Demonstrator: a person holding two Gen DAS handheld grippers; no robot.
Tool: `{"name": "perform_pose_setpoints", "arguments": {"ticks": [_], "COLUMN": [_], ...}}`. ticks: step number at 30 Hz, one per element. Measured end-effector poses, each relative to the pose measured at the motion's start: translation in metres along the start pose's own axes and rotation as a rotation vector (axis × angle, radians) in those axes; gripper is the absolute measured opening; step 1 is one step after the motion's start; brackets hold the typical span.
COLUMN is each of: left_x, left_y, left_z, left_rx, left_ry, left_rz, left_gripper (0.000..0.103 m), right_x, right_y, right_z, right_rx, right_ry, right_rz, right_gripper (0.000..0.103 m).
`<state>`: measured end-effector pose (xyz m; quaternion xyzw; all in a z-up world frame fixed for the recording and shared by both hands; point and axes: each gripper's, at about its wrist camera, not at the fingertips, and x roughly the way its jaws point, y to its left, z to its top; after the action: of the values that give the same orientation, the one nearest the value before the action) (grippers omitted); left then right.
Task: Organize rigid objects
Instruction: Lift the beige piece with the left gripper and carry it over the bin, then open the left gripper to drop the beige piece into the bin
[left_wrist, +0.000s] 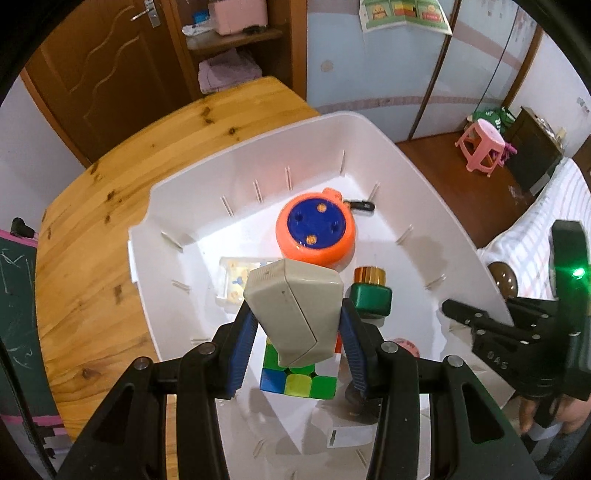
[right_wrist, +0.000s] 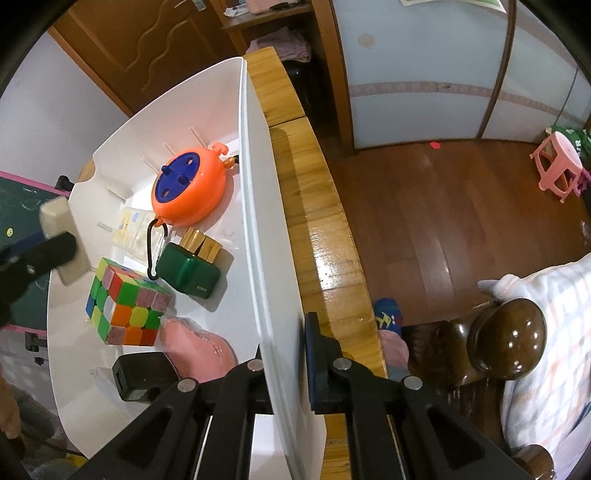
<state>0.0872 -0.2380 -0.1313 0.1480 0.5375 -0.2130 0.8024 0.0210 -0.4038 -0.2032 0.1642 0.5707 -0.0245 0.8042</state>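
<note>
My left gripper (left_wrist: 295, 325) is shut on a beige rectangular block (left_wrist: 295, 310) and holds it over the white bin (left_wrist: 236, 173); the block also shows in the right wrist view (right_wrist: 61, 229). In the bin lie an orange and blue reel (left_wrist: 316, 230), a Rubik's cube (right_wrist: 125, 302), a green box with a gold cap (right_wrist: 188, 271), a pink object (right_wrist: 195, 347), a black charger (right_wrist: 142, 374) and a clear packet (left_wrist: 236, 277). My right gripper (right_wrist: 284, 354) is shut on the bin's right wall (right_wrist: 258, 221).
The bin stands on a wooden table (left_wrist: 96, 251) whose edge (right_wrist: 317, 229) runs beside the bin wall. A chalkboard (left_wrist: 14, 314) stands at the left. A pink stool (right_wrist: 557, 166), wood floor and a dark bedpost knob (right_wrist: 506, 336) lie to the right.
</note>
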Motion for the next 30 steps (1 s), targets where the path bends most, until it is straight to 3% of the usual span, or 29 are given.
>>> {"name": "perform_pose_setpoints", "arguments": {"ticks": [30], "left_x": [0.026], "left_y": [0.001], "left_z": [-0.005], "left_rx": [-0.013], "left_ry": [0.050], "left_rz": [0.044], "left_gripper": [0.049], "right_x": [0.001], "right_y": [-0.001], "right_z": [-0.020], "right_rx": [-0.012], "right_ry": [0.007], "right_rz": [-0.045], "right_gripper": [0.006]}}
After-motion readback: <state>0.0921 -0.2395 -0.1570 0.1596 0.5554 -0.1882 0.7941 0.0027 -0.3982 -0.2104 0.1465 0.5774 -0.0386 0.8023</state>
